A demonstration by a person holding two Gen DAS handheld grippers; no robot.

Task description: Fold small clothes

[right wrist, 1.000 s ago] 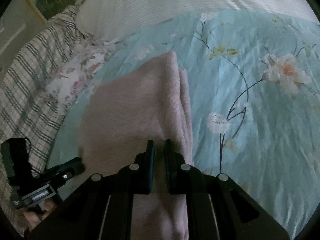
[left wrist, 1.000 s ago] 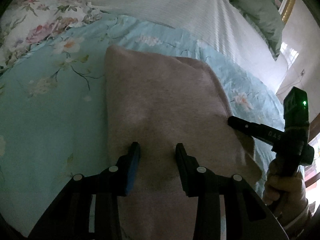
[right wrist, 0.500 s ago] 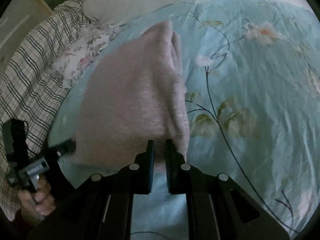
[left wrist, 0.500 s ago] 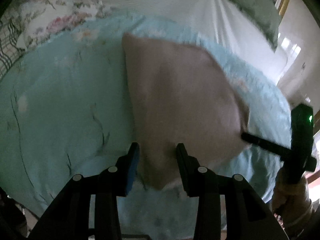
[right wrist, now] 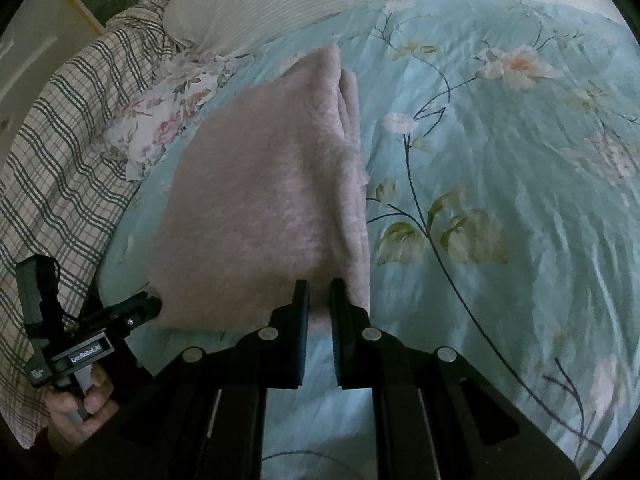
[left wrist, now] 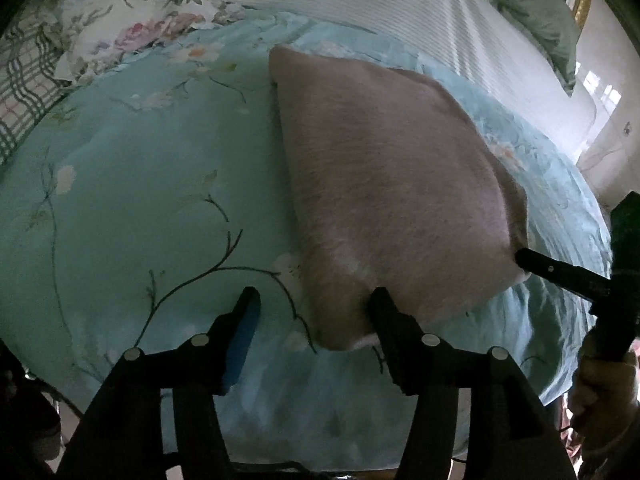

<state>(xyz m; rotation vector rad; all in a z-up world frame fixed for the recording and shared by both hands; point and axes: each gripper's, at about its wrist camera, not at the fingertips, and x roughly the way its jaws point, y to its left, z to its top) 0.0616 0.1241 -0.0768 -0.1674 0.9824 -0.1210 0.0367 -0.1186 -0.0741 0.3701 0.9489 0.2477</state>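
A folded pink fleecy cloth (left wrist: 384,192) lies on the light blue flowered bedspread (left wrist: 140,200); it also shows in the right wrist view (right wrist: 264,208). My left gripper (left wrist: 314,316) is open, its jaws wide apart at the cloth's near left corner, holding nothing. My right gripper (right wrist: 319,300) is shut on the cloth's near right edge. The right gripper also shows at the right of the left wrist view (left wrist: 524,258), and the left gripper at the lower left of the right wrist view (right wrist: 150,306), at the cloth's corner.
A flowered pillow (left wrist: 132,20) and a checked blanket (right wrist: 60,140) lie to the left. A white striped sheet (left wrist: 400,12) covers the far bed, with a green pillow (left wrist: 532,4) beyond. The bed's near edge is just below the grippers.
Both grippers have pulled back toward the near edge of the bed. The left gripper has come off the middle of the cloth and opened wider. The right gripper stays shut on the cloth.
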